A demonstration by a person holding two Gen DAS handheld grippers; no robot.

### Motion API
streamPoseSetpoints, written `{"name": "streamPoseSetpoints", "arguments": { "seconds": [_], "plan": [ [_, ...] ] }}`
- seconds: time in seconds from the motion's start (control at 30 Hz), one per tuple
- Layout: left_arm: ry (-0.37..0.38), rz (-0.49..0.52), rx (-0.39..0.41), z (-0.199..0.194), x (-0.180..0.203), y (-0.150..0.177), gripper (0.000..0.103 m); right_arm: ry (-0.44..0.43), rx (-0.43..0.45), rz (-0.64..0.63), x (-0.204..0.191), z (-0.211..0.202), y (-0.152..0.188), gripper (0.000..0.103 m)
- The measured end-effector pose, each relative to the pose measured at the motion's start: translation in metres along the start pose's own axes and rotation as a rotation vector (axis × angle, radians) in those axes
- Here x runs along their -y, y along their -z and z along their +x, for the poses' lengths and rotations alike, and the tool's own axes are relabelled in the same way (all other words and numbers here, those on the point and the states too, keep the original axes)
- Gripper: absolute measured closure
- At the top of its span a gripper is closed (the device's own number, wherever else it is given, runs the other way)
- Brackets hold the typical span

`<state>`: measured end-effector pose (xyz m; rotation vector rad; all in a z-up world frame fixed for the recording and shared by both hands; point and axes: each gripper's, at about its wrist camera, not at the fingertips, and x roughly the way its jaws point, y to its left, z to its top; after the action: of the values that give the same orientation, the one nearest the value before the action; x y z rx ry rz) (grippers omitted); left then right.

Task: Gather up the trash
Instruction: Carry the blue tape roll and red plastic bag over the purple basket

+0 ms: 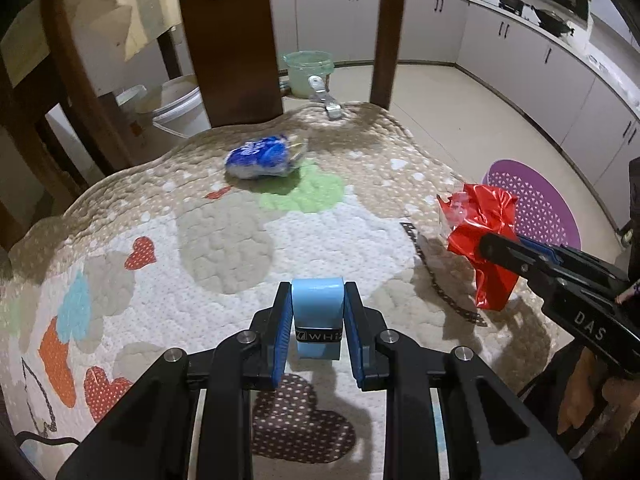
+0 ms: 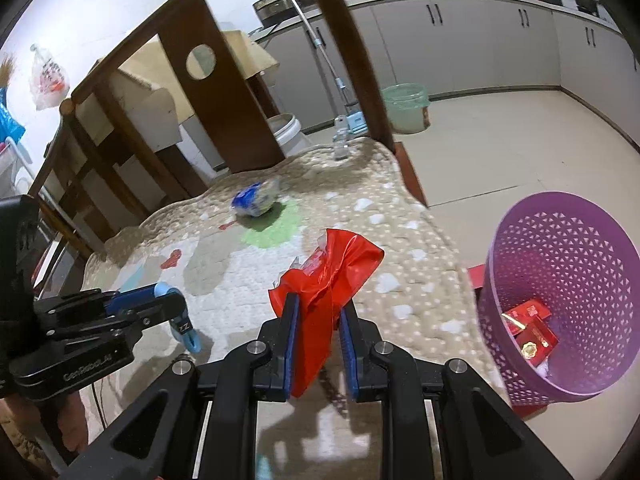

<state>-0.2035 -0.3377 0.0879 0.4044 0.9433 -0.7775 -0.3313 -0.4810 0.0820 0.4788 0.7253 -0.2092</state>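
- Left gripper (image 1: 317, 322): closed on a light-blue roll (image 1: 317, 312) w/ a black band round it. Pads press both flat sides; roll held upright above the quilted cover (image 1: 224, 248).
- Roll looks small, light, fairly stiff. Smooth wrap, so prob. a bit slippery; side-on pinch where it is now seems the sensible hold.
- Right gripper (image 2: 316, 340): closed on a red plastic bag (image 2: 326, 280). Crumpled, some clear wrapper bunched in at the top; tail hangs down between the fingers.
- Bag = thin, floppy, next to no weight. Won't break, but can slide out or catch on the rim of the bin. Best held where it's bunched thickest, as now.
- Purple basket (image 2: 560, 264) sits on the floor just beside the cover's edge, to the right of the right gripper. Mesh wall, open top, red packets already at the bottom. Likely the drop spot for both items.
- Still lying on the cover: blue-white wrapper (image 1: 258, 158), far side near the chair back (image 1: 228, 40), well apart from both grippers. Crinkly, soft, light by the look; grab the puffed middle, not a loose corner.
- Also a clear plastic piece (image 2: 341, 142) at the far edge; can't tell exactly what it is.
- Judgement: both tools loaded, next is release over the basket, then back for the wrapper.
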Motion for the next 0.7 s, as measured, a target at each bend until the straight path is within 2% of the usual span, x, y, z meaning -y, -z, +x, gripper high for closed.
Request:
{"name": "streamPoseSetpoints", "arguments": {
  "seconds": [0.7],
  "plan": [
    [-0.012, 0.124, -0.037, 0.009, 0.08, -0.016, 0.079, 0.014, 0.118, 0.13, 0.068, -0.03, 0.001, 0.083]
  ]
}}
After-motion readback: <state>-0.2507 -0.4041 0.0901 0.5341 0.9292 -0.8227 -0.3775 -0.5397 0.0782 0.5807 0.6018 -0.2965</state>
